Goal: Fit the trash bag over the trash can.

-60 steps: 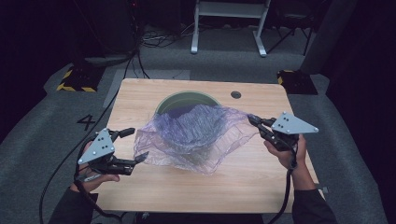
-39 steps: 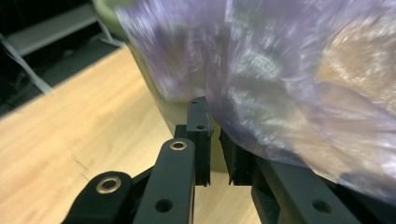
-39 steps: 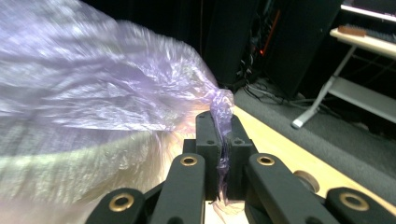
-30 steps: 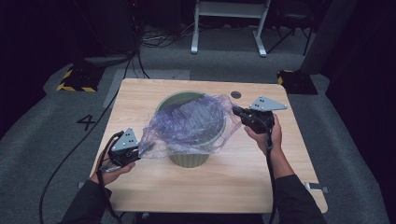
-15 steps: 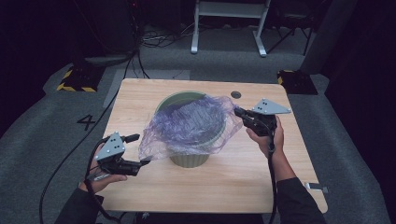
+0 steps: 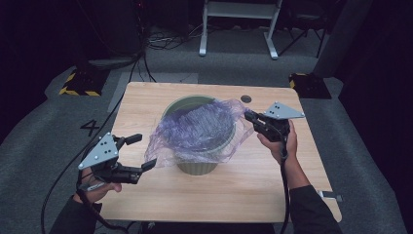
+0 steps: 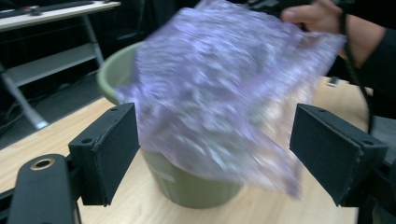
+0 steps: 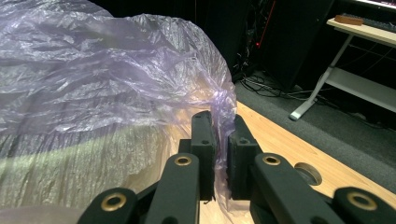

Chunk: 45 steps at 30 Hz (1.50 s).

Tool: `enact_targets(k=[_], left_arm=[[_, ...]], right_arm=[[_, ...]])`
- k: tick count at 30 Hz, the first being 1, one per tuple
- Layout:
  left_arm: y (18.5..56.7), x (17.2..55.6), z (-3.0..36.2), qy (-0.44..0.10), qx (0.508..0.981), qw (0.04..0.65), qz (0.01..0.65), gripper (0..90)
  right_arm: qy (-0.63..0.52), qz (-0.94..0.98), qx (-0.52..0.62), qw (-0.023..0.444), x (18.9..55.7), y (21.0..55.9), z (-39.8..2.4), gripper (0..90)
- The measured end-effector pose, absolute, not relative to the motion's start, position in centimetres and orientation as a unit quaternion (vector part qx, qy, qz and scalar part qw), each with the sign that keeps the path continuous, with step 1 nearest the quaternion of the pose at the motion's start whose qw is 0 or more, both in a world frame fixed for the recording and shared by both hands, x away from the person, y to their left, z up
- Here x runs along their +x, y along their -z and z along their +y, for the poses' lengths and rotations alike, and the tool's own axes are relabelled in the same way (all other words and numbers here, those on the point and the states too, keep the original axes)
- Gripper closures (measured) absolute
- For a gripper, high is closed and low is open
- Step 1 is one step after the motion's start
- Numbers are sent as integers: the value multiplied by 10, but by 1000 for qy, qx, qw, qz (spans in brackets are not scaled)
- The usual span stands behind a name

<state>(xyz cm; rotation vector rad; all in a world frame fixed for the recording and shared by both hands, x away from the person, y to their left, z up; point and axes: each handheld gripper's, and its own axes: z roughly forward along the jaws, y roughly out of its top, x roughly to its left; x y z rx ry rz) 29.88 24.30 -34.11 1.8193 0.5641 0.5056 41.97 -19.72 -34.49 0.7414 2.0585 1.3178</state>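
Observation:
A green bin [image 6: 197, 165] [image 7: 187, 184] stands at the middle of the wooden table [image 6: 146, 102]. A thin purple plastic bag [image 6: 199, 127] [image 7: 219, 84] [image 8: 93, 84] is draped over its mouth and hangs down its near side. My right gripper [image 6: 249, 117] [image 8: 219, 128] is shut on the bag's edge at the bin's right rim. My left gripper [image 6: 142, 152] [image 7: 212, 144] stands open to the left of the bin, its jaws wide apart, with the bag's hanging corner in front of them and not touching.
A round cable hole [image 6: 246, 99] [image 8: 308, 173] is set in the table behind the bin. A white-legged stand [image 6: 238, 29] and cables lie on the grey floor beyond the table. A yellow-and-black block [image 6: 78, 83] sits on the floor at the left.
The bag went from spread between both grippers to draped over the bin. My left gripper let go of it, opened and drew back to the left. My right gripper moved in to the bin's rim.

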Motion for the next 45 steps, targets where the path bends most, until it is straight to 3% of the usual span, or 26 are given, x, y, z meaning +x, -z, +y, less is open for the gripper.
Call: enact_targets(k=[3,8,10,13,18,28,45], left_arm=[[338,308,234,-238,780,521,252,180],[344,328,224,-254,795,480,271,425],[348,335,225,-260,799,470,272,578],[354,345,227,-265,796,466,280,732],[365,363,225,-249,808,452,285,874],[385,383,213,-218,827,434,283,892],[412,349,231,-210,837,433,259,867]], right_arm=[[-494,771,277,289,420,344,-197,836],[-495,774,272,286,419,345,-195,835],[-493,777,270,284,419,346,-195,835],[-489,780,270,283,420,348,-194,842],[-485,781,276,279,425,352,-192,866],[-470,789,298,260,439,365,-188,893],[-483,794,285,235,408,386,-207,893]])
